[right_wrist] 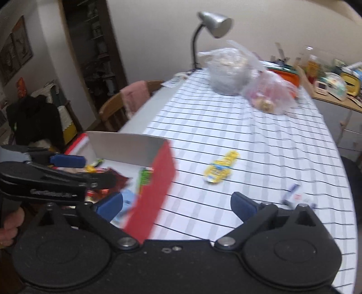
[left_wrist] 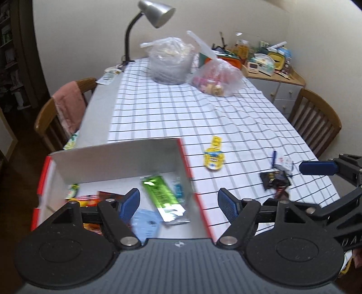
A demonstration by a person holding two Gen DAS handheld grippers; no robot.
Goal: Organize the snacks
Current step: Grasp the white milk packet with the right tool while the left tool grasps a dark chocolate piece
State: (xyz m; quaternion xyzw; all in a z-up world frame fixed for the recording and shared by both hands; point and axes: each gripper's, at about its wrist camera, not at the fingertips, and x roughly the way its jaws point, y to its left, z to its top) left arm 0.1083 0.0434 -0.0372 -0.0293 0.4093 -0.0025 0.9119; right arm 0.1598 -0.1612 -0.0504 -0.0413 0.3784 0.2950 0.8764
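A red cardboard box [left_wrist: 187, 158] with a white inside stands open at the table's near left; it also shows in the right wrist view [right_wrist: 158, 181]. Inside lie a green snack packet [left_wrist: 161, 196], a blue packet [left_wrist: 144, 222] and red-orange packets [left_wrist: 90, 200]. My left gripper [left_wrist: 178, 203] is open and empty over the box's right wall. A yellow packet [left_wrist: 213, 156] lies on the checked cloth, also in the right wrist view [right_wrist: 220, 169]. A dark wrapper [left_wrist: 275, 178] and a small white-blue packet [left_wrist: 282, 161] lie further right. My right gripper [right_wrist: 176, 204] is open and empty above the box's corner.
Two clear plastic bags [left_wrist: 172, 61] [left_wrist: 217, 78] and a silver desk lamp [left_wrist: 156, 12] stand at the table's far end. Wooden chairs stand left [left_wrist: 61, 113] and right [left_wrist: 316, 122]. A cluttered sideboard [left_wrist: 271, 67] stands behind.
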